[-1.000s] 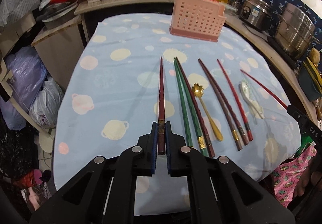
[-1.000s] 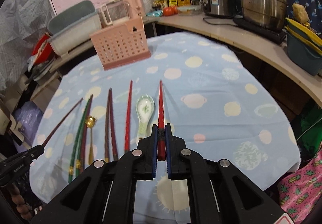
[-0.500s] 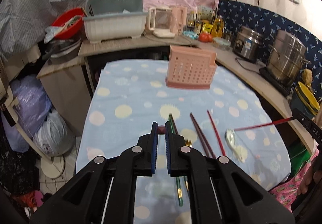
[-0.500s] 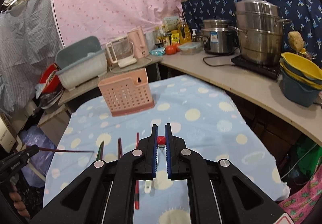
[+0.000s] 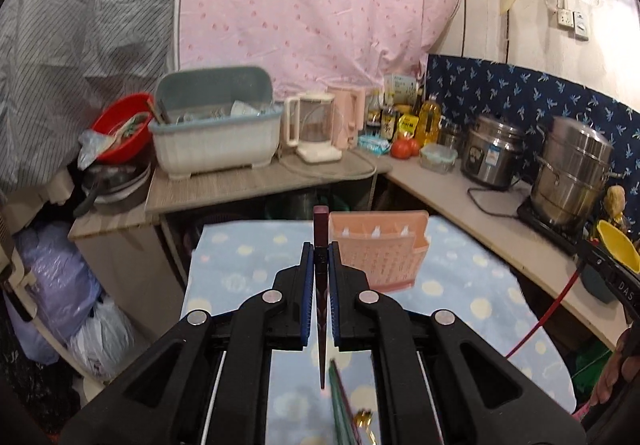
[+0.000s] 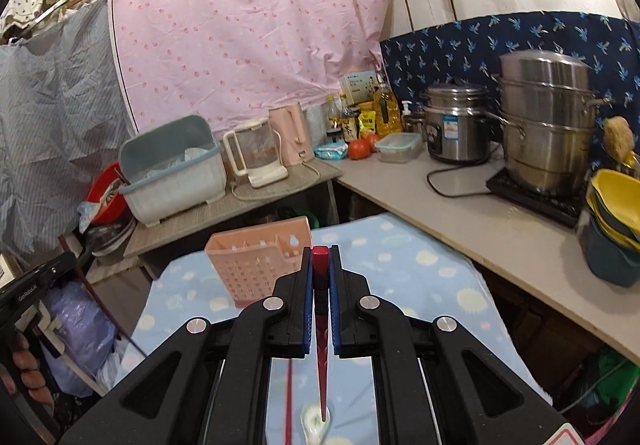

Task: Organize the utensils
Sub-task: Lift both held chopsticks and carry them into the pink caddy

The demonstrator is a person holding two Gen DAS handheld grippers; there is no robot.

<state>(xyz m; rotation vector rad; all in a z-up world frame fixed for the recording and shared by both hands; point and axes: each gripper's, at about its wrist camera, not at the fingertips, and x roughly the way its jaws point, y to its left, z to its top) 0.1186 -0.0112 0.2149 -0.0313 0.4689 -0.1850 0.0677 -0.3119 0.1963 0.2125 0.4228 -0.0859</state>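
Observation:
My left gripper (image 5: 320, 257) is shut on a dark red chopstick (image 5: 321, 325), which hangs tip down between the arms, thick end up. My right gripper (image 6: 320, 263) is shut on a bright red chopstick (image 6: 321, 341), hanging the same way over a white ceramic spoon (image 6: 314, 423). Both grippers are raised above the blue dotted tablecloth (image 5: 240, 277), short of the pink slotted utensil basket (image 5: 380, 249) (image 6: 256, 265) at the table's far end. Green chopsticks (image 5: 340, 409) and a gold spoon (image 5: 364, 425) lie below the left gripper. Another red chopstick (image 6: 288, 397) lies beside the white spoon.
A wooden counter (image 6: 500, 213) wraps the table's far and right sides, with a dish rack (image 5: 216, 133), kettles (image 5: 312, 129), bottles, tomatoes, a rice cooker (image 6: 456, 125) and a steel steamer pot (image 6: 552, 133). Bags (image 5: 60, 285) sit on the floor at left.
Both grippers have risen off the table with their chopsticks, which swung from lying flat and pointing ahead to hanging tip down. The views tilted up and the pink basket came closer.

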